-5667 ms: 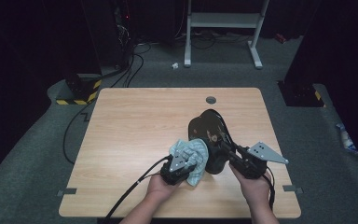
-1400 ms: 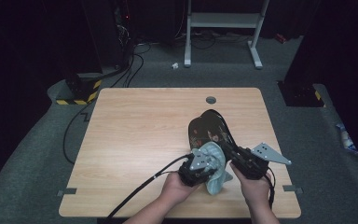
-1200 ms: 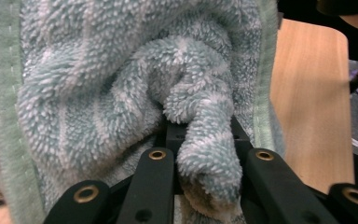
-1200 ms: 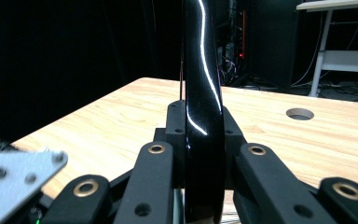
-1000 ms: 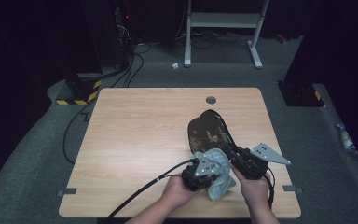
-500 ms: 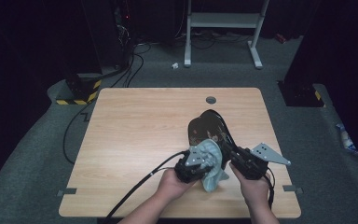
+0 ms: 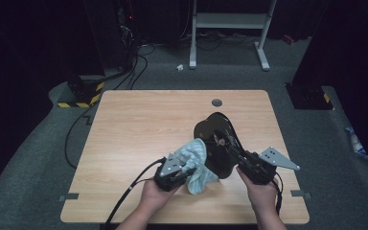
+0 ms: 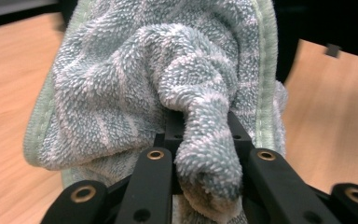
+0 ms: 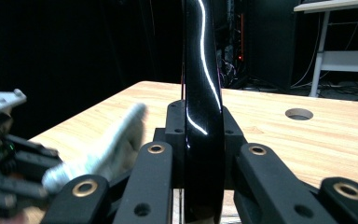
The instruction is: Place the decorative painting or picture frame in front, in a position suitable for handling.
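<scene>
A striped grey-green terry towel [image 7: 195, 157] [image 8: 135, 79] is bunched between the jaws of my left gripper [image 7: 186, 171] [image 8: 204, 140], which is shut on a fold of it. My right gripper [image 7: 243, 160] [image 9: 203, 135] is shut on the rim of a glossy black flat object [image 7: 216, 136] [image 9: 199, 65], held tilted on edge above the table. The towel sits at the black object's left side, touching or nearly touching its lower left edge. In the right gripper view the towel [image 9: 116, 140] and the left gripper [image 9: 4, 154] appear blurred at the left.
The wooden table [image 7: 139, 124] has a round cable hole [image 7: 216, 102] near its far edge. Both hands work near the front edge, right of centre. A white desk frame [image 7: 230, 21] and cables lie on the floor beyond; a yellow-black striped block [image 7: 79, 96] sits off the left corner.
My left gripper has drawn the towel to the left, off the face of the black object to its left side. The right gripper and the black object have stayed put.
</scene>
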A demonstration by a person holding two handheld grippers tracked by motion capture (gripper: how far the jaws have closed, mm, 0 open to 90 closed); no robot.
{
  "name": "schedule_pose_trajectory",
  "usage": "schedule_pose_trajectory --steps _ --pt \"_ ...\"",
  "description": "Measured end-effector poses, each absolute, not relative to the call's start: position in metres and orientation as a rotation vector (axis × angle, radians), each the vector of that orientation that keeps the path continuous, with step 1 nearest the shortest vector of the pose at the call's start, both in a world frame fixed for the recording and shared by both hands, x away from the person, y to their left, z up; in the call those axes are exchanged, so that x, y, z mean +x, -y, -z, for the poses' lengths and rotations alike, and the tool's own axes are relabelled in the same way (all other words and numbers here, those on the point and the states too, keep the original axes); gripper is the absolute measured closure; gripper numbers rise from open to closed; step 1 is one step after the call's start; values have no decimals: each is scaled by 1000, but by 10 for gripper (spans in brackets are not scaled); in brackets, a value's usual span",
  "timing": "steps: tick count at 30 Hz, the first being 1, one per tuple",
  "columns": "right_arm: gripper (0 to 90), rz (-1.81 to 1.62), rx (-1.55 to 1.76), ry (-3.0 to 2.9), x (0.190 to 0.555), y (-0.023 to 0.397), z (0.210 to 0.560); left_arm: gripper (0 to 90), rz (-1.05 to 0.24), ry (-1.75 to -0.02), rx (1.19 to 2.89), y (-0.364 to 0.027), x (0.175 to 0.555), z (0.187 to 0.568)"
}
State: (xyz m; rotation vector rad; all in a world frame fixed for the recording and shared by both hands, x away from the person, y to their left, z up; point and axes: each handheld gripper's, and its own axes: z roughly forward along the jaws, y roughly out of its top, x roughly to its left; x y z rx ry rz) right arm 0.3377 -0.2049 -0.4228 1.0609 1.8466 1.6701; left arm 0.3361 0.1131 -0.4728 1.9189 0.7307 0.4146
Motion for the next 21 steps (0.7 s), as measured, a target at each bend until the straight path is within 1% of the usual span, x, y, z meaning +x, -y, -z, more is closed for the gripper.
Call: schedule_pose_trajectory --steps 3,4,5,8,10,14,15,16,19,20,21 --pt "792 -1671 1060 -1848 338 205 423 763 -435 -775 1899 -139 336 472" --pt "788 -1671 1059 -1850 338 205 423 762 -435 -775 1899 -139 336 472" --pt "784 -1667 1060 -1853 338 205 424 761 -452 -801 1882 -155 335 472" --pt "773 -1660 1068 -1860 338 204 426 762 -458 -825 1848 -171 332 473" --pt "763 -1658 1075 -1865 339 203 427 761 -459 -829 1853 -176 332 474" --pt "708 -1655 1087 -1865 338 203 427 762 -464 -830 1862 -180 331 475" --pt "708 -1655 1087 -1865 338 203 427 762 -464 -830 1862 -180 331 475" --pt "675 -1649 1093 -1874 337 202 429 762 -461 -832 1861 -181 331 475" --pt "621 -1629 1098 -1888 335 200 433 762 -459 -832 1853 -181 331 474" --pt "621 -1629 1098 -1888 335 200 433 762 -459 -832 1853 -181 331 474" --pt "594 -1607 1095 -1902 333 200 437 763 -458 -832 1844 -182 331 473"
